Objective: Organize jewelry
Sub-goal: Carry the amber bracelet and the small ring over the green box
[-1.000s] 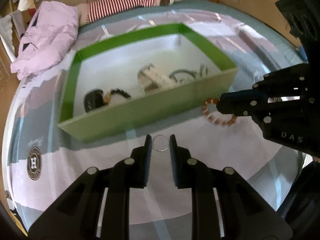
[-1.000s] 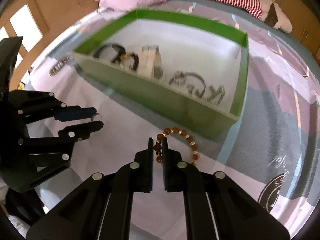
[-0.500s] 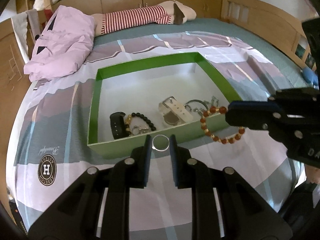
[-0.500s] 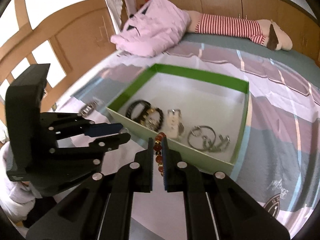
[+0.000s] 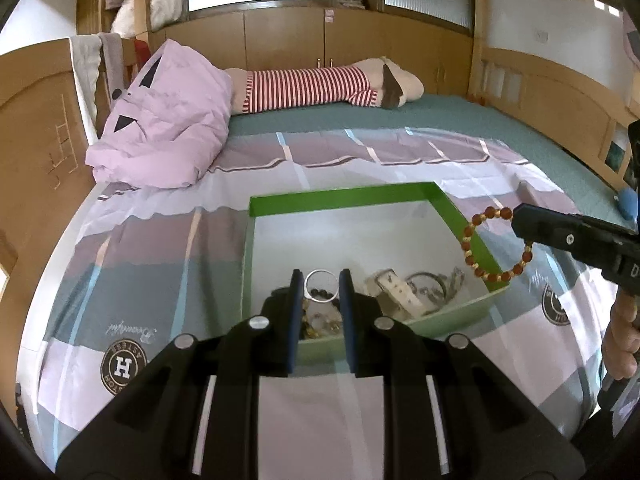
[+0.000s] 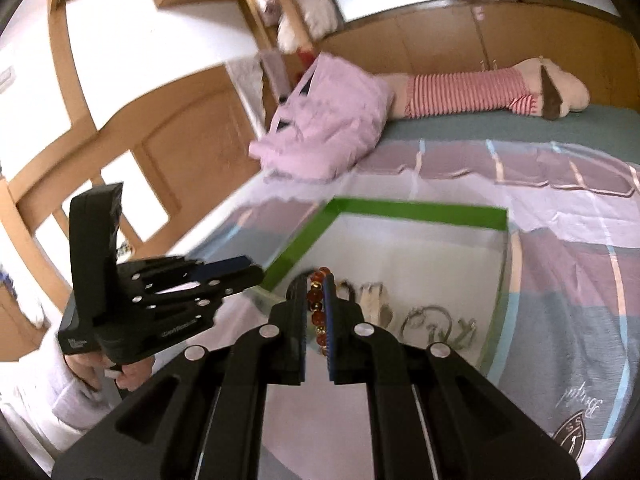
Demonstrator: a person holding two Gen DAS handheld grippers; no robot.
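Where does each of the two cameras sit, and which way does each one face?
Left wrist: on the left gripper, looking down its fingers at a silver ring over the green box; the person's right hand shows.
Right wrist: on the right gripper, looking at its pinched bead bracelet; the left hand shows.
Shared: box, bracelet, pink quilt, striped pillow.

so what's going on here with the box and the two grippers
A person is sorting jewelry on a bed, a handheld gripper in each hand. The left gripper is shut on a silver ring, and the right gripper is shut on an amber bead bracelet. Both are held in the air at the green box, which already holds bracelets, a watch and key rings. Neither piece has been dropped in yet.
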